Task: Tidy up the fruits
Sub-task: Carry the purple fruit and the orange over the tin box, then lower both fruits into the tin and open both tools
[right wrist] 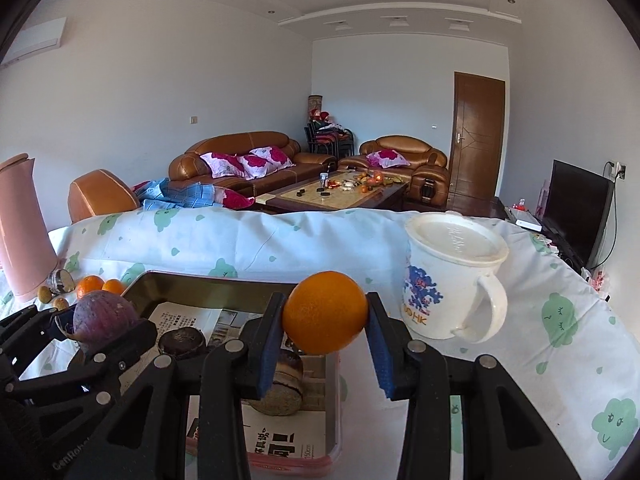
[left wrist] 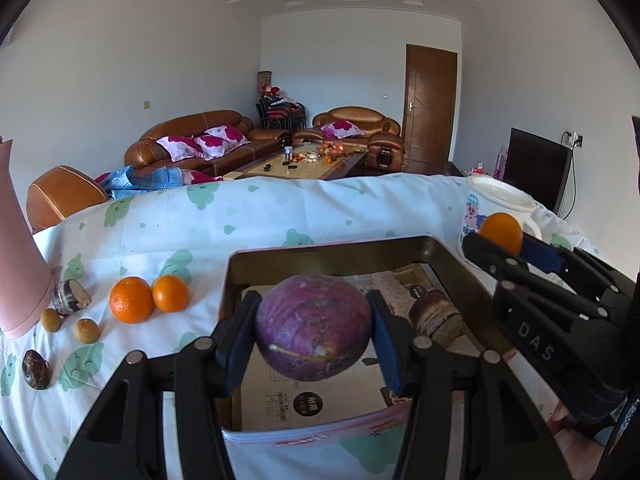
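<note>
On my left wrist view, my left gripper [left wrist: 312, 326] is clamped on a purple passion fruit [left wrist: 313, 326], held above the metal tray [left wrist: 344, 254]. Left of the fingers, two oranges [left wrist: 132, 299] lie on the tablecloth [left wrist: 280, 212].

On my right wrist view, my right gripper [right wrist: 325, 312] grips an orange [right wrist: 325, 312] between its blue pads, over the tray's right edge; a white lidded mug [right wrist: 448, 276] stands just right of the fingers.

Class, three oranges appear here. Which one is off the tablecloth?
The orange clamped in the right gripper, held above the tin tray; the other two oranges rest side by side on the cloth.
</note>
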Demonstrator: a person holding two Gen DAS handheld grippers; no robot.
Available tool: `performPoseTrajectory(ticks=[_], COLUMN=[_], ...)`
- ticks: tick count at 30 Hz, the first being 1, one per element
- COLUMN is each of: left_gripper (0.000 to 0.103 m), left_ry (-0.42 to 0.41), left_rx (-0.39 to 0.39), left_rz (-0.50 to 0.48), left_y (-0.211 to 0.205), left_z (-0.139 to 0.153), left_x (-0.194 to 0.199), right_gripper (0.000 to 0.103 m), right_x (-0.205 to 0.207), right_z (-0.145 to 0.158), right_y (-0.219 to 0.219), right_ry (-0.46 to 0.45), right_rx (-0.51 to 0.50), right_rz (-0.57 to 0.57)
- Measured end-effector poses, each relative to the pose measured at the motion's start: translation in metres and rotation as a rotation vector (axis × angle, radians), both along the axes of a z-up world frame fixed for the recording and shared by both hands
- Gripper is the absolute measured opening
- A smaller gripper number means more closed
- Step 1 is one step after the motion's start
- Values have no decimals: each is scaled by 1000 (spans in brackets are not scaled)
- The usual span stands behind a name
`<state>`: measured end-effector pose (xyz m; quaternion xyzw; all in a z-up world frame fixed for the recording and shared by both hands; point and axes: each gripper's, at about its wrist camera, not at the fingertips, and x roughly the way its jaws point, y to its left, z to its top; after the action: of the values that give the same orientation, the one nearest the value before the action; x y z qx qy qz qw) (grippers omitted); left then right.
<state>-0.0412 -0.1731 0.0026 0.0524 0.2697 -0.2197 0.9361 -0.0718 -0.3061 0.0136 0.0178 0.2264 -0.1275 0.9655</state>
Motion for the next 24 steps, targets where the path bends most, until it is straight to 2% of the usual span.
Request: performPoseTrajectory(ticks=[5,12,17,19,21,23,24], left_gripper=[55,55,55,56,56,60,65], left_ry=[40,138,154,145,131,115,103], left_rx=[11,35,39,48,56,60,67], left_rz=[-9,9,15,17,22,9,8], left_y=[-3,-6,-6,-6,-7,-8,-9], left_z=[-4,-16,-18,-17,-16,-14,-13], left_x=[5,22,23,22,20,16,14], right_gripper=[42,42,43,47,69,80,80], right_x=[16,33,34,32,30,27,25], right_z=[-6,-17,-17,-16,-14,-12,-11], right_y=[4,-2,0,1,1,2,4], right_ry=[55,140,141,131,113,96,87], right_rx=[7,77,87,81,83,82,74], right_rz=[39,99,121,122,119,129,130])
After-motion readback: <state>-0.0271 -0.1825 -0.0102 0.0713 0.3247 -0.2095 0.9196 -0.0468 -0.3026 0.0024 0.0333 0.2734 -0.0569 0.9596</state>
